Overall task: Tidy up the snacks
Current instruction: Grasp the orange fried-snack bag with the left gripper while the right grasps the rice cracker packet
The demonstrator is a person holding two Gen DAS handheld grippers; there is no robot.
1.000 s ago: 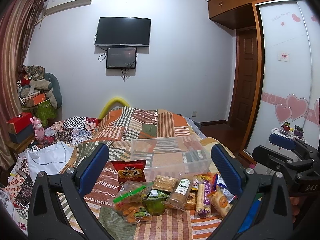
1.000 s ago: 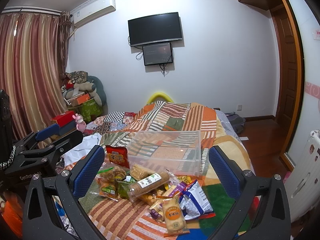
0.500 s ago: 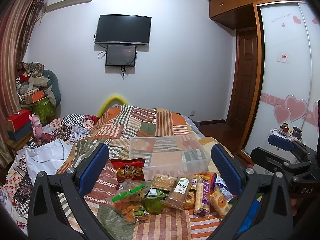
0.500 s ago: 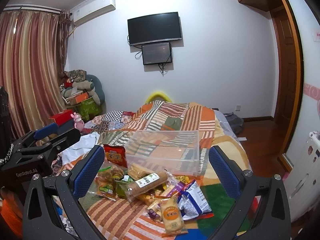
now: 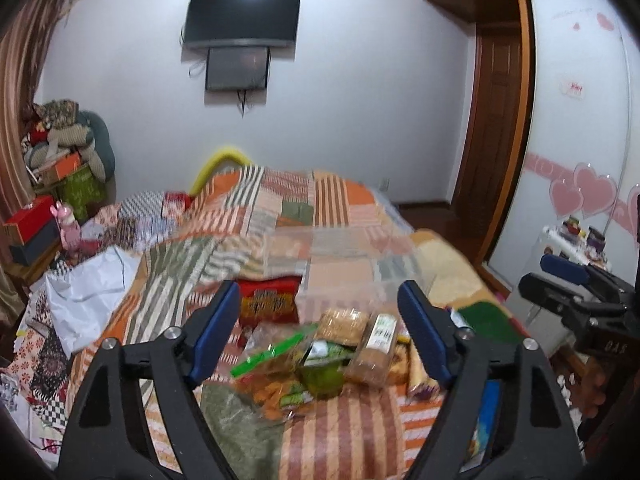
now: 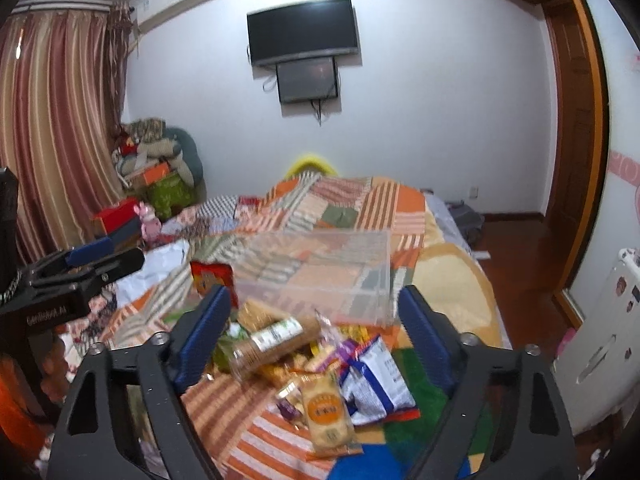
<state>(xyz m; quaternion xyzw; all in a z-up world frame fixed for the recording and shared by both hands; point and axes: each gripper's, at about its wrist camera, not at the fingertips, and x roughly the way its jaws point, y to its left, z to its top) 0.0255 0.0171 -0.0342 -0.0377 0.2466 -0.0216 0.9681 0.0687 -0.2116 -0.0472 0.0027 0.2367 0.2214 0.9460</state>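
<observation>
Nearest to us, our left claw (image 5: 320, 336) is released, its blue pads spread wide with nothing between them, and our right claw (image 6: 314, 338) is likewise spread and grips nothing. Both hover above the snack pile (image 6: 304, 364) heaped on the near end of the bed (image 5: 344, 432), whose striped patchwork blanket carries everything. In the pile we see a yellow cracker packet (image 6: 327, 412) closest to us, a blue-and-white bag (image 6: 376, 380) just beside it, a long biscuit tube (image 6: 272, 342) lying tilted across the others, and a green jelly cup (image 5: 322, 372). A red chip bag (image 5: 269, 300) stands at the pile's far left, touching the clear plastic bin (image 6: 320, 276) that sits just behind the snacks. Farther off, a television (image 5: 242, 18) hangs on the white wall.
</observation>
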